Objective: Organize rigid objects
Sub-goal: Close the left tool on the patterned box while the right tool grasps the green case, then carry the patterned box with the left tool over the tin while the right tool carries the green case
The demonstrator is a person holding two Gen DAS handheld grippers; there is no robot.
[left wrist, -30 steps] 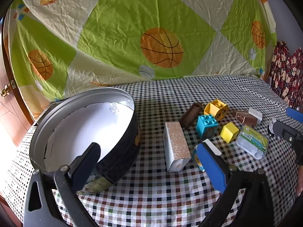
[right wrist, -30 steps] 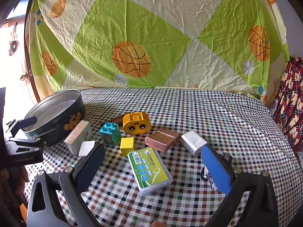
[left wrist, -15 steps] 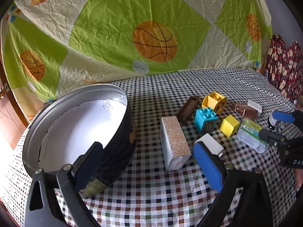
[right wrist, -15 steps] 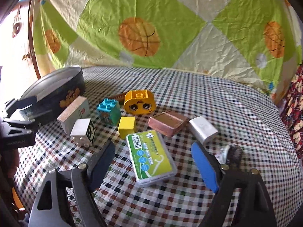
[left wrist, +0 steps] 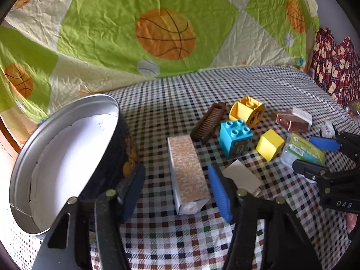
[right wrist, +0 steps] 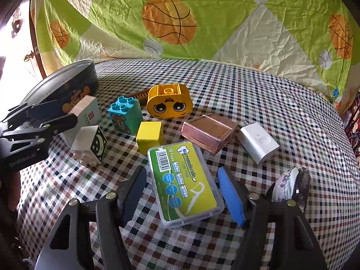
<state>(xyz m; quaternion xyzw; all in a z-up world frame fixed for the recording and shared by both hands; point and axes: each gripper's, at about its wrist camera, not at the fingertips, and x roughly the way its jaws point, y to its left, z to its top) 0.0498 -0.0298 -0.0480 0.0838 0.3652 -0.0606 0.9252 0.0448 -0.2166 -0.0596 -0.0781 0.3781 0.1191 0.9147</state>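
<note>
My left gripper [left wrist: 177,191] is open, its fingers on either side of a tall orange-speckled box [left wrist: 187,173] lying on the checked cloth, not touching it. My right gripper [right wrist: 182,193] is open around a green dental floss case [right wrist: 183,180], with gaps on both sides. A round black tin [left wrist: 67,157] with a white lining stands at the left and also shows in the right wrist view [right wrist: 67,85]. Between them lie a blue brick [right wrist: 124,114], a yellow face brick [right wrist: 168,101], a yellow cube [right wrist: 149,136], a white moon block [right wrist: 90,144], a brown comb [left wrist: 208,121], a copper box [right wrist: 209,132] and a white charger [right wrist: 257,141].
A basketball-print sheet [right wrist: 202,22] hangs behind the table. A crumpled dark wrapper [right wrist: 290,186] lies right of the floss case. The table edge curves away at the right [right wrist: 337,135]. A red patterned cloth [left wrist: 333,67] hangs at the far right.
Both grippers have moved forward and down. The left now straddles the speckled box and the right straddles the floss case. Both jaws have narrowed somewhat.
</note>
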